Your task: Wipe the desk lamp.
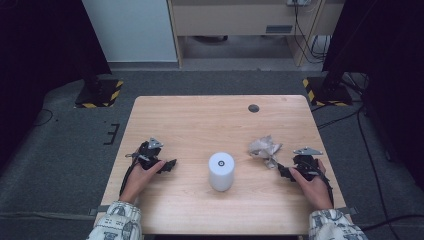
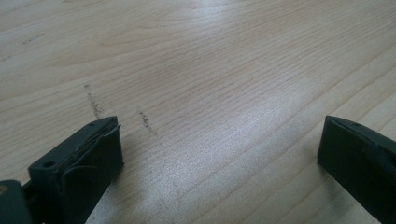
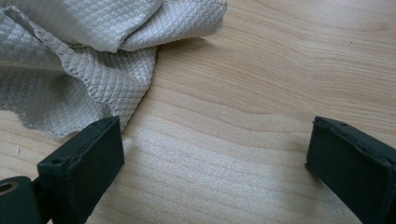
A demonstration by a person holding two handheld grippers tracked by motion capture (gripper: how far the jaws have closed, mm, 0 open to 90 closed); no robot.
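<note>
Cloth (image 1: pixel 265 149), crumpled, lies on the worktop (image 1: pixel 200 120) just ahead of the right gripper (image 1: pixel 286 170), with the left gripper (image 1: pixel 170 164) beyond a white cylinder (image 1: pixel 221 171). Left gripper view: released jaws frame bare wood. Right gripper view: spread, empty jaws flank the cloth (image 3: pixel 88 60) hem at the left jaw, so I'd advance leftward until a fold sits between them before closing.

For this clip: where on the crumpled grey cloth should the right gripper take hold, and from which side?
Probably the loose scalloped edge of the cloth nearest the right gripper, coming in low along the table from the person's side. That edge lies thin and flat by the gripper's open jaws, while the bunched folds behind it look too bulky and soft to pinch firmly.
</note>
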